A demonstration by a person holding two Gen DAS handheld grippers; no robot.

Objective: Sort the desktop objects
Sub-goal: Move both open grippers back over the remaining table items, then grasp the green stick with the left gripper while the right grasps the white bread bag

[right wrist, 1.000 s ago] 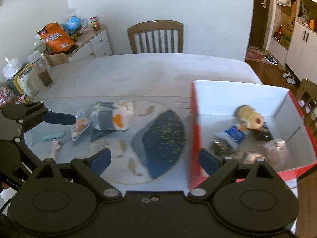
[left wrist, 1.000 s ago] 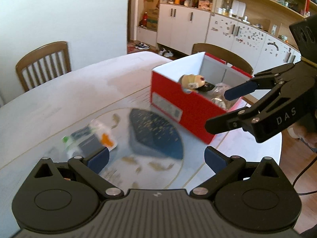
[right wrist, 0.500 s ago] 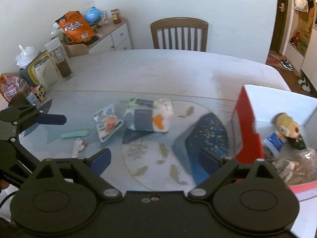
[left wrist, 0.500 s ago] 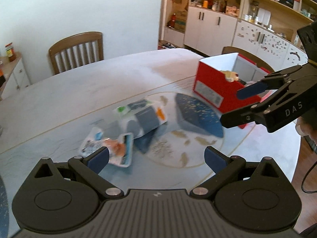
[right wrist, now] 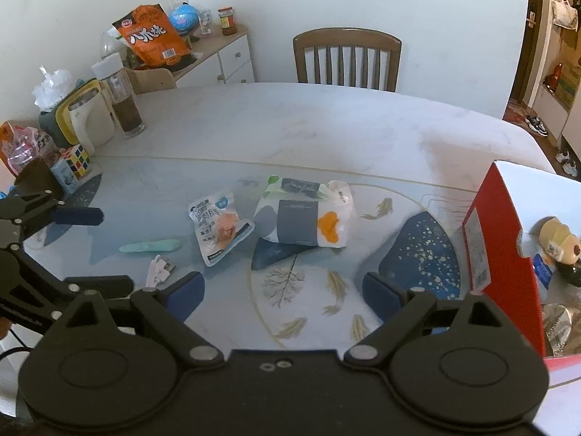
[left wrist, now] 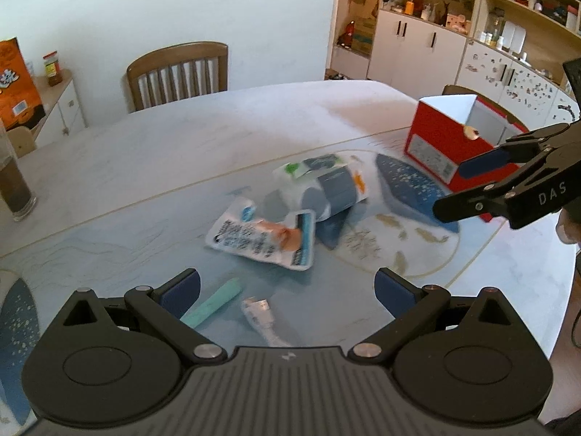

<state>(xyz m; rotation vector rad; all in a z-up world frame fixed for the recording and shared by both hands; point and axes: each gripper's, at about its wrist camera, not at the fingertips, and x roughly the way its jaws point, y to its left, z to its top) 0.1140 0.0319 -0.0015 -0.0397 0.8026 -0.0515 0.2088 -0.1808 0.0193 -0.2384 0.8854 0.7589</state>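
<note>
so far the red box (right wrist: 494, 239) at the table's right edge already holds a small plush toy (right wrist: 557, 241) and a few wrapped bits. left to sort, mid-table: a tissue pack (right wrist: 303, 218), a snack packet (right wrist: 218, 227), a green stick (right wrist: 150, 246) and a small white piece (right wrist: 158, 271). the left gripper (left wrist: 287, 289) and right gripper (right wrist: 283, 290) both hang released, carrying nothing.

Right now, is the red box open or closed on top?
Open. The red box has no lid on; the right wrist view looks straight in at a plush toy and wrappers inside.
</note>
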